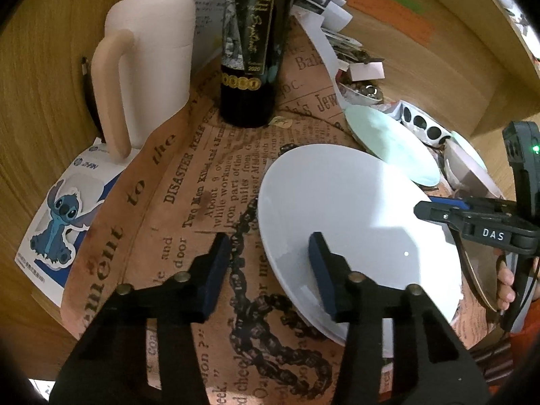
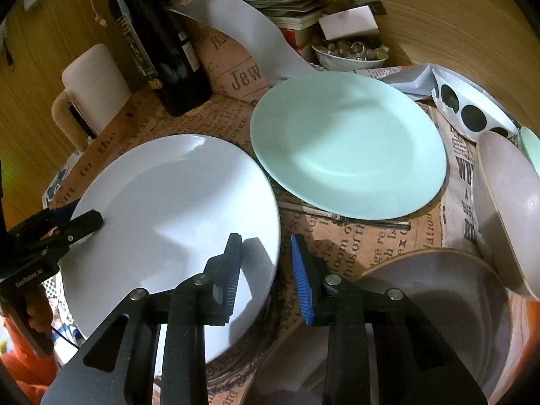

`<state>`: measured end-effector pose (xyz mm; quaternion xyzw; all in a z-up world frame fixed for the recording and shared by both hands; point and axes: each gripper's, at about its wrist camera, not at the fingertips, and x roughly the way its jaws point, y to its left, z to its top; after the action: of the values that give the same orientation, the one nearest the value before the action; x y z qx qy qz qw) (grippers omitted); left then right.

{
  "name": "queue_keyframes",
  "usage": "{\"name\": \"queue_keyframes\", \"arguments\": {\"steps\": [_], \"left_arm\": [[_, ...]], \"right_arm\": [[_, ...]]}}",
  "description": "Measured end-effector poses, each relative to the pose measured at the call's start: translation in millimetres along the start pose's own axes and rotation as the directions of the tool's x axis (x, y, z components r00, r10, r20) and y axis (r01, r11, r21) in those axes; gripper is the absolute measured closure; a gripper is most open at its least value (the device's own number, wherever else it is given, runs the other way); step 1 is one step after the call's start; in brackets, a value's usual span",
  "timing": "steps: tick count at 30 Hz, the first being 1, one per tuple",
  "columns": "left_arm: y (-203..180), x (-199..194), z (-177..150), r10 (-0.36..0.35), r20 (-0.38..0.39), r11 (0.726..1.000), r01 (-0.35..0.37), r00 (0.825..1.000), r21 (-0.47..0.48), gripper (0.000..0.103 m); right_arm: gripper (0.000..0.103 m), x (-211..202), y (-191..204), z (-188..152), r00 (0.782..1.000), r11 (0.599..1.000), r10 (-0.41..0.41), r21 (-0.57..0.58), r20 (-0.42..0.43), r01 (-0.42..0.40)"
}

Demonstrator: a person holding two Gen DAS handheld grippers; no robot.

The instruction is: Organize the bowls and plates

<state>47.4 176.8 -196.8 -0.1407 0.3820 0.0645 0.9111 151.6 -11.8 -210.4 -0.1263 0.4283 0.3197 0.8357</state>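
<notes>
White plate (image 2: pixel 175 216) centre frame: left gripper (image 1: pixel 270 270) and right gripper (image 2: pixel 266 276) fingers part-open, straddling opposite rims, neither pinching yet. Risk: uneven closing tips plate onto mint plate (image 2: pixel 347 148), upper right.

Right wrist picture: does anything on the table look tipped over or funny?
Yes. The pale bowl at the right edge is tipped up on its side, with its opening facing sideways. It does not sit flat like the white plate and the mint plate. What props it up is out of view.
</notes>
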Motion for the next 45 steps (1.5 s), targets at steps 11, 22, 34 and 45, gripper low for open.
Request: {"name": "queue_keyframes", "arguments": {"steps": [11,22,34,45], "left_arm": [[-10,0,-3,-0.028,-0.010,0.999,0.029,1.000,0.026,0.072],[-11,-1,0,0.004,-0.005,1.000,-0.004,1.000,-0.017,0.073],[-22,-9,10,0.006,0.043,1.000,-0.005,0.999,-0.010,0.073],[-53,-22,21,-0.037,0.094,0.999,0.033,0.995,0.037,0.073]], "right_arm": [[0.076,4,6,0,1.000,1.000,0.003,-0.025,0.002,-0.003],[0.083,-6,6,-6,0.998,1.000,-0.010,0.002,0.057,0.010],[0.084,-28,2,-8,0.991,0.999,-0.017,0.034,0.129,0.013],[0.084,-64,-17,-17,0.978,0.995,-0.038,0.093,0.207,0.019]]}}
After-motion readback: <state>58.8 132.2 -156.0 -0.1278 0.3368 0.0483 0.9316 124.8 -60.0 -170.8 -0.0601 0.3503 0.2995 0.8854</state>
